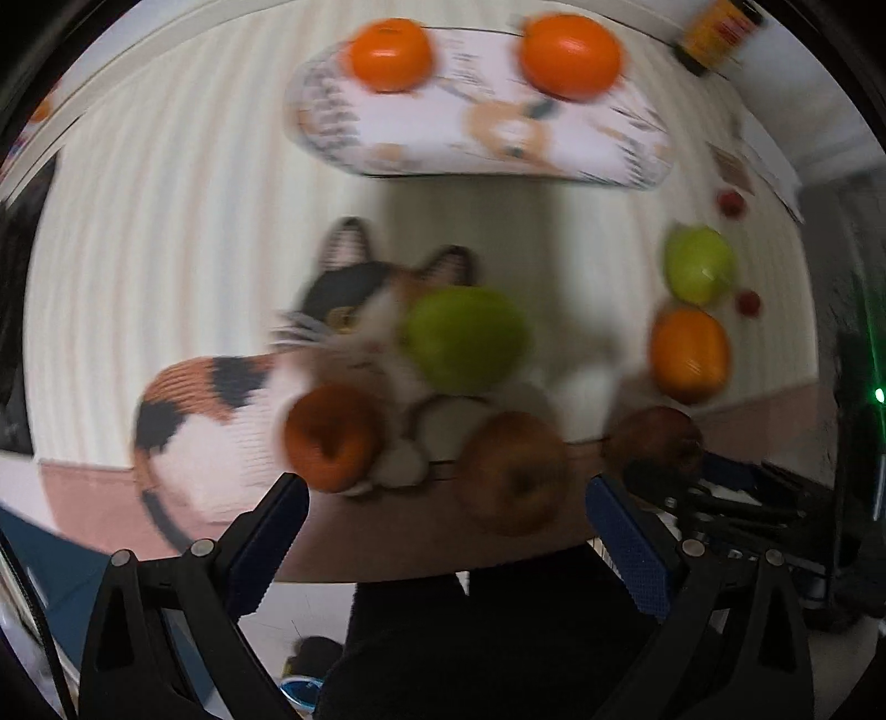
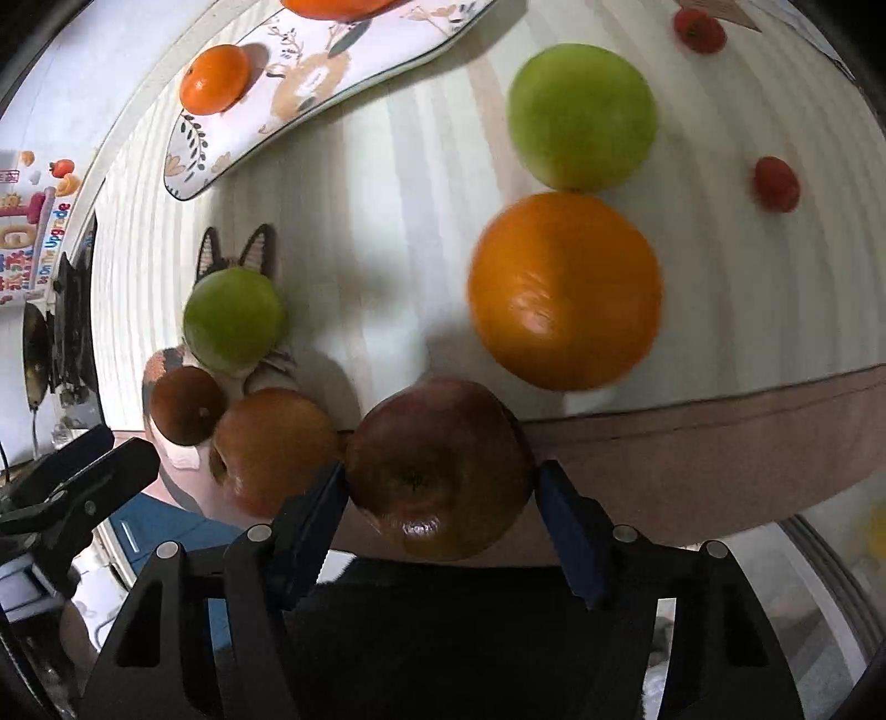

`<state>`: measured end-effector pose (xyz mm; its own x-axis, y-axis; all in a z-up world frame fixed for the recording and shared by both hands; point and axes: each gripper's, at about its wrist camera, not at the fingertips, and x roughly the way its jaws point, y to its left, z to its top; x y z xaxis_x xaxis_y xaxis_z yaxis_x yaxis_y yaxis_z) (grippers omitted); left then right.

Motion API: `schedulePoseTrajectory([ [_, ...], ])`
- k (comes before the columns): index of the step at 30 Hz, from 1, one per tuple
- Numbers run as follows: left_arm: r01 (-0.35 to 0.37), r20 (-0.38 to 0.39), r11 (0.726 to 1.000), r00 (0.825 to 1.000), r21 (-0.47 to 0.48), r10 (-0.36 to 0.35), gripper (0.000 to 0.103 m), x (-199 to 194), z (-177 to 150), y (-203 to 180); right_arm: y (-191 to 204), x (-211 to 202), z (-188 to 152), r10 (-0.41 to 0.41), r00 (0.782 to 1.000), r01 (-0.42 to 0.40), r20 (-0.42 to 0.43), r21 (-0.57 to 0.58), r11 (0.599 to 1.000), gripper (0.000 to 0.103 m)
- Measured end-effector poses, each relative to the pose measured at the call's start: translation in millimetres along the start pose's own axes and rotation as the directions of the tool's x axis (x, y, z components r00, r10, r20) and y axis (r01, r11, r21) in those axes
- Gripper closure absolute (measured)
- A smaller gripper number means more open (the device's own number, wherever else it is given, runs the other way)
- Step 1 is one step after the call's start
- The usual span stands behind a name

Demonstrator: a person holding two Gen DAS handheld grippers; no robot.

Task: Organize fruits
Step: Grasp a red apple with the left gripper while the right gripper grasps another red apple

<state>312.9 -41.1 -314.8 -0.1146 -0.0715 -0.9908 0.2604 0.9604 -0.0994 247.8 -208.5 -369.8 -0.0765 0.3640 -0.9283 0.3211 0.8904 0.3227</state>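
My right gripper (image 2: 440,482) is shut on a dark red apple (image 2: 437,465) at the near table edge. Beyond it lie a large orange (image 2: 565,291) and a green apple (image 2: 581,116). My left gripper (image 1: 443,498) is open and empty, just short of a cat-shaped plate (image 1: 210,421) that holds a green apple (image 1: 465,340) and two red-brown apples (image 1: 332,437), (image 1: 515,471). A patterned oval plate (image 1: 482,138) at the back holds two oranges (image 1: 390,52), (image 1: 570,55). The left view is blurred.
Two small red fruits (image 2: 775,183), (image 2: 699,30) lie at the far right. A yellow-labelled jar (image 1: 717,33) stands at the back right. The table's pink edge (image 2: 720,437) runs close in front. The left gripper shows in the right wrist view (image 2: 83,487).
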Motion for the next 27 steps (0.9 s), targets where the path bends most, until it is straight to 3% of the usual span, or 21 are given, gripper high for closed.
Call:
schedulePoseTrajectory([
  [5,-0.012,-0.055,0.997,0.998,0.079,0.017,0.003,29,6,-30,-13,-3,-6,-0.023,1.000,0.023,0.003,0.022,1.000,0.031],
  [8,0.003,-0.088,0.996,0.996,0.086,0.005,0.017,43,12,-34,-28,-6,-7,-0.035,0.999,0.035,0.006,0.035,0.999,0.031],
  [10,-0.008,-0.108,0.995,0.994,0.103,0.019,0.037,51,13,-35,-37,-7,-10,-0.010,1.000,0.010,0.003,0.053,0.999,0.031],
  [11,-0.023,-0.115,0.993,0.993,0.116,0.037,0.041,55,13,-36,-39,-7,-12,-0.014,1.000,0.013,0.006,0.053,0.998,0.031],
  [16,-0.065,-0.080,0.990,0.994,0.124,0.076,0.043,51,4,-31,-42,-8,-15,-0.006,1.000,0.006,0.008,0.056,0.998,0.031],
  [27,-0.046,-0.079,0.997,0.996,0.058,0.051,0.041,56,0,-14,-22,-8,3,0.012,1.000,-0.012,-0.005,0.008,1.000,0.030],
])
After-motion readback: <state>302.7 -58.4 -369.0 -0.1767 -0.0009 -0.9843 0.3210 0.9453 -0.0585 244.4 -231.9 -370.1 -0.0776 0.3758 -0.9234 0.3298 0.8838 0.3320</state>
